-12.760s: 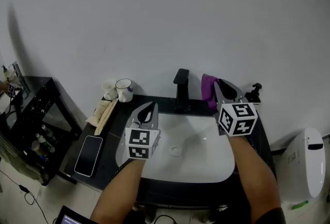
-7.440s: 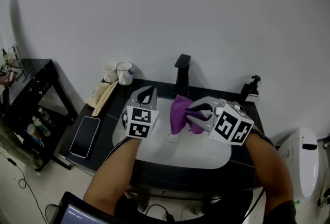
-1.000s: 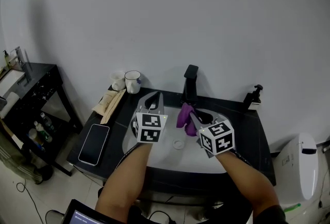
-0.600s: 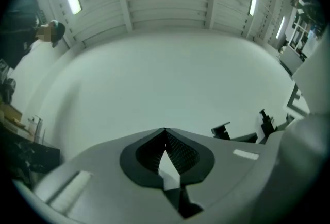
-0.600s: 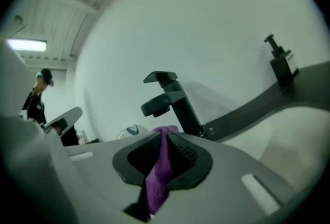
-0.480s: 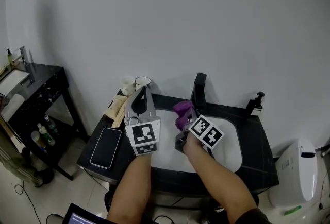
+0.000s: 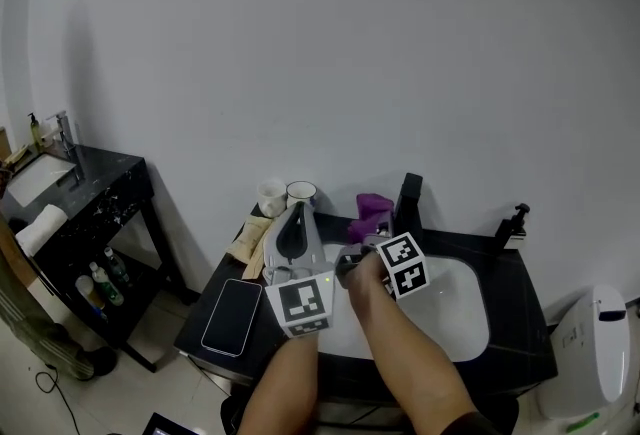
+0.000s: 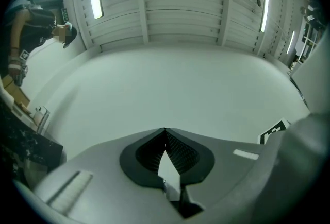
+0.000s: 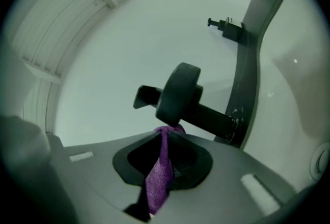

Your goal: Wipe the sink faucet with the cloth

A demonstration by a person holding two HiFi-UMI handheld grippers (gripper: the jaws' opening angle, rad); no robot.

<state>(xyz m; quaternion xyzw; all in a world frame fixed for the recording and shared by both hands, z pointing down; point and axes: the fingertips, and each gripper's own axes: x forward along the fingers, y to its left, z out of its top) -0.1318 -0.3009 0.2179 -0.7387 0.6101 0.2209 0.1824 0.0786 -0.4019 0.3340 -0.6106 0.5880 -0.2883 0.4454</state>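
Note:
The black faucet (image 7: pixel 408 201) stands at the back of the white sink (image 7: pixel 462 308). A purple cloth (image 7: pixel 373 214) is bunched against the faucet's left side, and my right gripper (image 7: pixel 377 231) is shut on it. In the right gripper view the cloth (image 9: pixel 159 179) runs between the jaws and its tip touches the faucet's round head (image 9: pixel 178 93), which is right in front of my right gripper (image 9: pixel 166 133). My left gripper (image 7: pixel 296 213) is held up to the left of the sink, shut and holding nothing. In the left gripper view my left gripper (image 8: pixel 165 131) faces only bare wall.
On the black countertop (image 7: pixel 515 338) a phone (image 7: pixel 232 316) lies at the left, with two mugs (image 7: pixel 301 195) behind it. A black soap dispenser (image 7: pixel 515 223) stands at the back right. A dark side table (image 7: pixel 95 193) is further left, and a white bin (image 7: pixel 598 338) at the right.
The right gripper has carried the cloth from under the spout, over the basin, up to the faucet's left side. The left gripper stays shut to the left. The head view has shifted.

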